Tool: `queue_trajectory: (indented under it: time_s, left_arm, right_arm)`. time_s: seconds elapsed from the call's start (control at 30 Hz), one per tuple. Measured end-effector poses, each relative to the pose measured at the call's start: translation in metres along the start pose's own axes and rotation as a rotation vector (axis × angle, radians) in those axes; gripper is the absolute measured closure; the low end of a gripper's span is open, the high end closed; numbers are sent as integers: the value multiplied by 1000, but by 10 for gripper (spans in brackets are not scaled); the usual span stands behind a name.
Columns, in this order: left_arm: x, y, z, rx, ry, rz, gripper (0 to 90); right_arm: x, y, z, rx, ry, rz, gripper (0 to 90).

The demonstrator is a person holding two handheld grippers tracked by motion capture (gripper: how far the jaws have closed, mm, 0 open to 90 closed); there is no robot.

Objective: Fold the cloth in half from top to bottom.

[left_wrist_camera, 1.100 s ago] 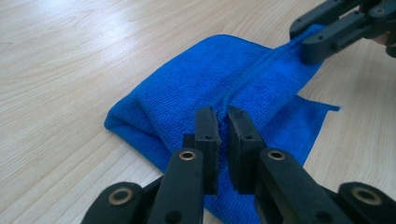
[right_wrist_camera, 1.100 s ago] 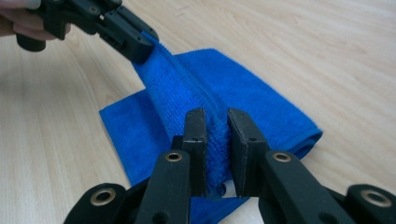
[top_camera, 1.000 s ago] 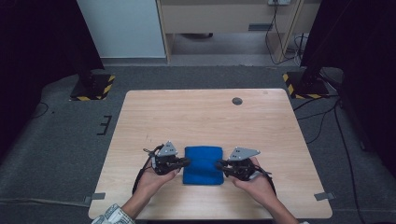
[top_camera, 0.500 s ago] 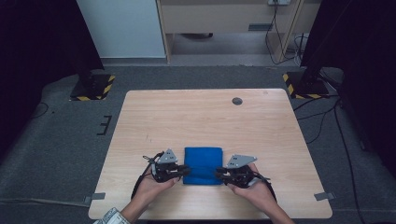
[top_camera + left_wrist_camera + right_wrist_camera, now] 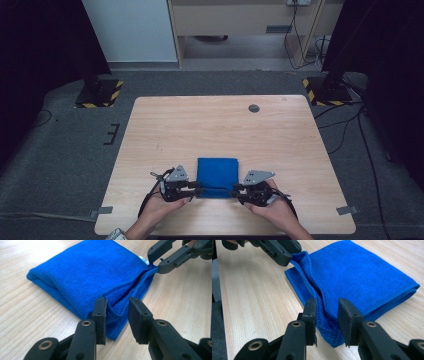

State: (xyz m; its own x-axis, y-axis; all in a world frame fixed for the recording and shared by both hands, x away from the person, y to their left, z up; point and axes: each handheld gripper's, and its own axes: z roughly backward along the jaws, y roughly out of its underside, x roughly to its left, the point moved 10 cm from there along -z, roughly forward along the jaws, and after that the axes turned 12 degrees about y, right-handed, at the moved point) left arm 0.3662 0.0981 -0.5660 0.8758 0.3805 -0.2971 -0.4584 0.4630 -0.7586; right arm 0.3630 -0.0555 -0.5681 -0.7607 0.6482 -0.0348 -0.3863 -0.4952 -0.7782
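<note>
A folded blue cloth [image 5: 217, 175] lies flat on the wooden table [image 5: 215, 125], close to its near edge. My left gripper [image 5: 199, 189] is at the cloth's near left corner and my right gripper [image 5: 234, 191] at its near right corner. In the left gripper view the cloth [image 5: 95, 275] has a corner fold between the parted jaws of the left gripper [image 5: 116, 315]. In the right gripper view the right gripper [image 5: 327, 315] stands the same way over the cloth [image 5: 362, 275]. Both pairs of jaws have just been opening and neither presses on the cloth.
A small dark round disc [image 5: 254, 108] sits near the table's far edge. Two stand bases with yellow-black stripes [image 5: 100, 92] [image 5: 325, 90] stand on the grey floor beyond the far corners, with cables trailing at the right.
Both hands have drawn slightly toward the table's near edge, from the cloth's sides to its near corners. The cloth stays in place.
</note>
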Motion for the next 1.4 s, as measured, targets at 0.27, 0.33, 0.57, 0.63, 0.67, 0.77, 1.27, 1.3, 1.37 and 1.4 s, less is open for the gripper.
queue_trajectory:
  time_s: [0.27, 0.33, 0.57, 0.63, 0.67, 0.77, 1.27, 1.3, 1.37, 1.4]
  left_arm:
    - [-7, 5, 2, 7, 24, 1, 678]
    - [-9, 4, 4, -3, 26, 3, 676]
    - [-1, -6, 11, -64, -18, 1, 656]
    - [3, -8, 12, -75, -31, 7, 641]
    - [5, -9, 12, -76, -38, 3, 637]
    - [7, -8, 12, -69, -47, -2, 637]
    - [32, -18, 18, -91, -189, -22, 412]
    - [35, -20, 19, -92, -202, -24, 388]
    - [40, -21, 19, -92, -218, -26, 355]
    - [43, -22, 20, -94, -230, -25, 342]
  right_arm:
    - [5, 4, 3, 15, -12, -3, 649]
    - [7, 4, 4, 15, -17, 0, 643]
    - [6, 0, 4, 0, -2, 10, 614]
    - [4, -3, 4, -9, 8, 3, 595]
    - [3, -4, 5, -14, 12, 1, 589]
    - [1, -6, 5, -22, 14, -6, 569]
    - [-30, -20, -3, -77, 156, -68, 303]
    - [-33, -21, -5, -83, 169, -71, 290]
    - [-38, -21, -9, -81, 186, -76, 252]
    - [-40, -22, -10, -77, 194, -83, 235]
